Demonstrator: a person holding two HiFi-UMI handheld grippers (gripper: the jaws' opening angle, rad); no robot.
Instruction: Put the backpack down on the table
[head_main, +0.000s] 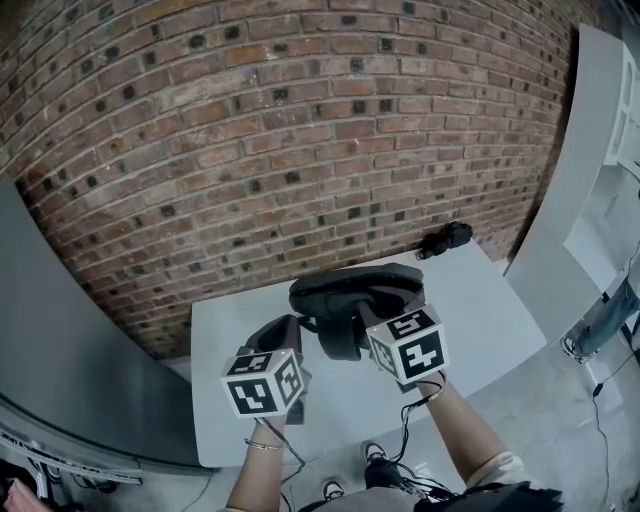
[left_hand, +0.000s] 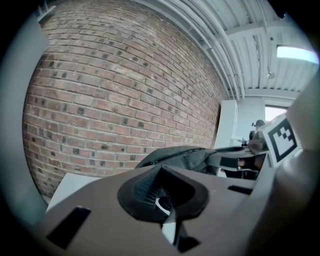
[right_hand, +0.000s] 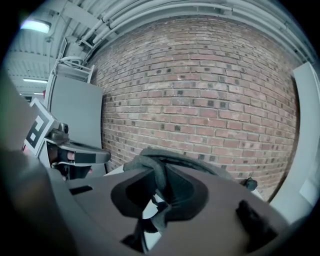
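A dark grey backpack (head_main: 352, 292) is over the middle of the light grey table (head_main: 480, 320); whether its bottom touches the tabletop I cannot tell. My left gripper (head_main: 286, 332) is shut on a dark strap at the pack's left side. In the left gripper view the pack (left_hand: 175, 154) bulges just past the closed pads (left_hand: 145, 187). My right gripper (head_main: 366, 312) is shut on a strap at the pack's right. That grey strap (right_hand: 156, 172) runs down between its pads in the right gripper view, with the pack's body (right_hand: 200, 164) beyond.
A small black object (head_main: 445, 239) lies at the table's far right corner. A brick wall (head_main: 300, 120) stands right behind the table, with grey panels (head_main: 570, 180) on either side. A person's leg (head_main: 602, 318) shows at the right. Cables (head_main: 600, 400) lie on the floor.
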